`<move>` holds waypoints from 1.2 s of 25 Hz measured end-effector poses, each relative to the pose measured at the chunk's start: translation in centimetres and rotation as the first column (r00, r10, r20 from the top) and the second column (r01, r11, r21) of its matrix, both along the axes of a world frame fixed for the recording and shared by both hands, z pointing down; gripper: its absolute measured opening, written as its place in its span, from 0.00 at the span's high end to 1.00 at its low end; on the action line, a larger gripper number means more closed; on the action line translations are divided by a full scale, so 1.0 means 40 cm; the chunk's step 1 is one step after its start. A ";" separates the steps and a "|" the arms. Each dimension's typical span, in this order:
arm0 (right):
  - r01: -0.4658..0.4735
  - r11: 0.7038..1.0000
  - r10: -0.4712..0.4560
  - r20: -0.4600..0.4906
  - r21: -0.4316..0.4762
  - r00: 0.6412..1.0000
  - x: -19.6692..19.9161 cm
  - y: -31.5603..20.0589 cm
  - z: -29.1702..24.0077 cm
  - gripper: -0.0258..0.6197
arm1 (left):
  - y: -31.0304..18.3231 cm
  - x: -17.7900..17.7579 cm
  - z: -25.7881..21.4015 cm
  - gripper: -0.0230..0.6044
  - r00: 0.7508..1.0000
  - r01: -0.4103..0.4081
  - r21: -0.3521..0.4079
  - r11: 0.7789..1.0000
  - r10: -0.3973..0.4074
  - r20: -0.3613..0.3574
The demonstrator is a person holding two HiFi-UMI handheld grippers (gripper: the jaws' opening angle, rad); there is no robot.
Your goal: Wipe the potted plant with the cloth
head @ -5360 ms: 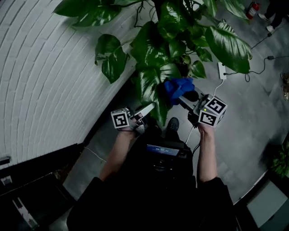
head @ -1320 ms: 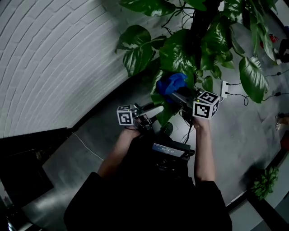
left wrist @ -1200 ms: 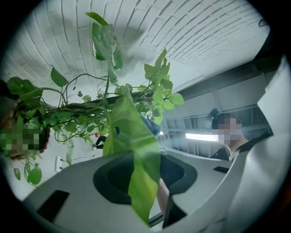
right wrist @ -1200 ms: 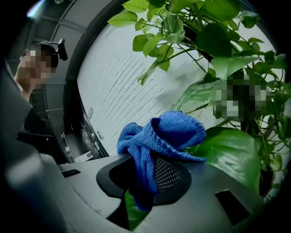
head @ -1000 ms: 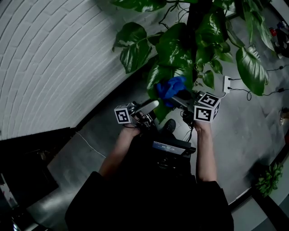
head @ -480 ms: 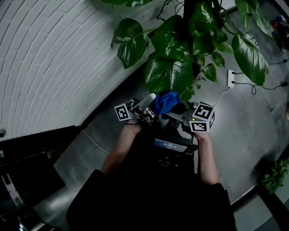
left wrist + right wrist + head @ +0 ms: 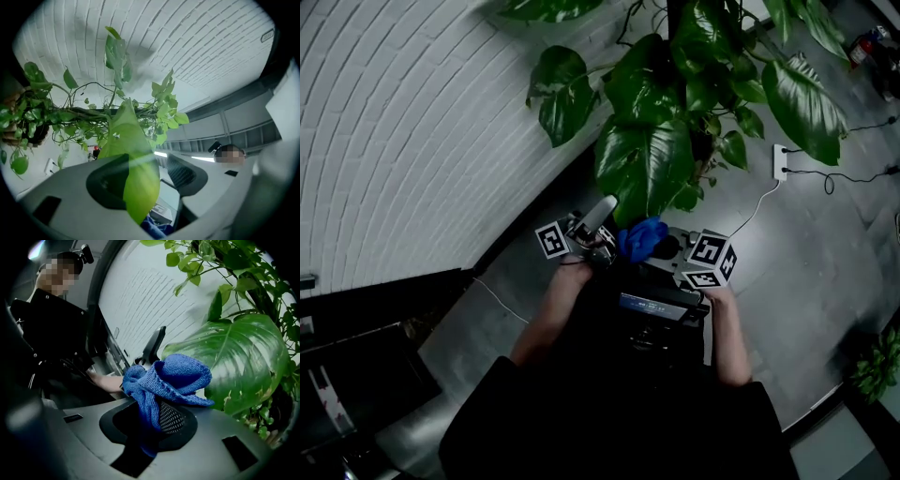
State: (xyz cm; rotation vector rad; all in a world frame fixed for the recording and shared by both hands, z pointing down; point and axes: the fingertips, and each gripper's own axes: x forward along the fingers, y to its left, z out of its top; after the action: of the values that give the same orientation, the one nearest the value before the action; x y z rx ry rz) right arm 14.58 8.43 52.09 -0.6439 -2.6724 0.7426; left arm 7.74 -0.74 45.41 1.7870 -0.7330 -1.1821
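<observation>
At frame centre, the right gripper [image 7: 149, 426] clamps the soft, light blue cloth [image 7: 166, 378] just below the potted plant [image 7: 649, 159], while the left gripper [image 7: 140, 187] opens its jaws around a thin leaf [image 7: 135, 164], probably tearable and best supported flat.

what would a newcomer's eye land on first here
The bright blue cloth bunched in the shut jaws of the right gripper, just below the glossy potted plant in the head view. Next, the pale green leaf hanging between the opening jaws of the left gripper, against the white brick wall.
</observation>
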 end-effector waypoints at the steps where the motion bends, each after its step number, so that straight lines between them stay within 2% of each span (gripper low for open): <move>1: 0.008 1.000 -0.008 -0.013 0.002 1.000 0.014 0.002 0.013 0.79 | 0.000 0.003 0.005 0.56 0.999 -0.004 -0.007 1.000 0.004 0.040; 3: -0.006 1.000 0.006 0.008 -0.030 1.000 0.053 -0.018 0.006 0.79 | 0.003 0.006 0.023 0.56 0.992 -0.008 -0.029 1.000 0.012 0.126; 5: -0.055 0.994 0.065 0.097 -0.099 0.993 0.099 -0.069 -0.050 0.79 | 0.009 -0.001 0.045 0.54 0.982 -0.004 -0.055 0.998 0.014 0.189; 7: -0.122 0.981 0.150 0.197 -0.150 0.969 0.145 -0.136 -0.127 0.79 | 0.020 -0.016 0.062 0.51 0.976 0.006 -0.072 0.997 0.010 0.216; 10: -0.230 0.963 0.262 0.282 -0.144 0.923 0.174 -0.233 -0.230 0.79 | 0.032 -0.042 0.076 0.46 0.978 0.020 -0.075 0.997 -0.004 0.210; 14: -0.343 0.936 0.352 0.309 -0.083 0.884 0.112 -0.329 -0.335 0.79 | 0.027 -0.096 0.065 0.46 0.987 0.064 -0.032 0.997 -0.059 0.148; 17: -0.375 0.927 0.357 0.289 0.007 0.889 0.026 -0.369 -0.388 0.79 | -0.002 -0.136 0.039 0.46 0.990 0.078 0.013 0.997 -0.079 0.118; 19: -0.374 0.927 0.352 0.343 -0.001 0.871 -0.002 -0.394 -0.481 0.79 | -0.027 -0.150 0.016 0.46 0.991 0.072 0.042 0.997 -0.076 0.111; 21: -0.354 0.935 0.322 0.473 -0.024 0.820 0.007 -0.393 -0.643 0.79 | -0.045 -0.156 -0.008 0.46 0.992 0.060 0.064 0.996 -0.066 0.103; 23: -0.341 0.939 0.248 0.602 0.042 0.759 0.024 -0.356 -0.802 0.79 | -0.053 -0.169 -0.026 0.46 0.994 0.041 0.077 0.996 -0.048 0.093; 25: -0.348 0.931 0.184 0.673 0.115 0.716 0.032 -0.321 -0.906 0.79 | -0.060 -0.190 -0.035 0.46 0.996 0.021 0.085 0.996 -0.028 0.084; 27: -0.360 0.926 0.178 0.713 0.111 0.678 0.031 -0.314 -0.969 0.79 | -0.072 -0.204 -0.035 0.46 0.998 0.004 0.091 0.996 -0.011 0.069; 28: -0.367 0.923 0.181 0.714 0.114 0.676 0.019 -0.320 -0.976 0.79 | -0.080 -0.207 -0.032 0.46 0.998 -0.003 0.093 0.996 -0.003 0.060; 29: -0.378 0.915 0.184 0.691 0.139 0.699 -0.007 -0.331 -0.957 0.79 | -0.088 -0.210 -0.028 0.46 0.999 -0.008 0.094 0.996 0.004 0.050; 30: -0.386 0.904 0.191 0.636 0.183 0.748 -0.047 -0.345 -0.908 0.79 | -0.095 -0.214 -0.024 0.46 0.999 -0.013 0.095 0.995 0.009 0.040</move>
State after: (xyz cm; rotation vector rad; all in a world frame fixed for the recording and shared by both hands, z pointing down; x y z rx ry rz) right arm 12.70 -5.38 15.78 -0.4254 -3.4463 0.1664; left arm -0.82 -4.53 44.43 1.8956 -0.6986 -1.1951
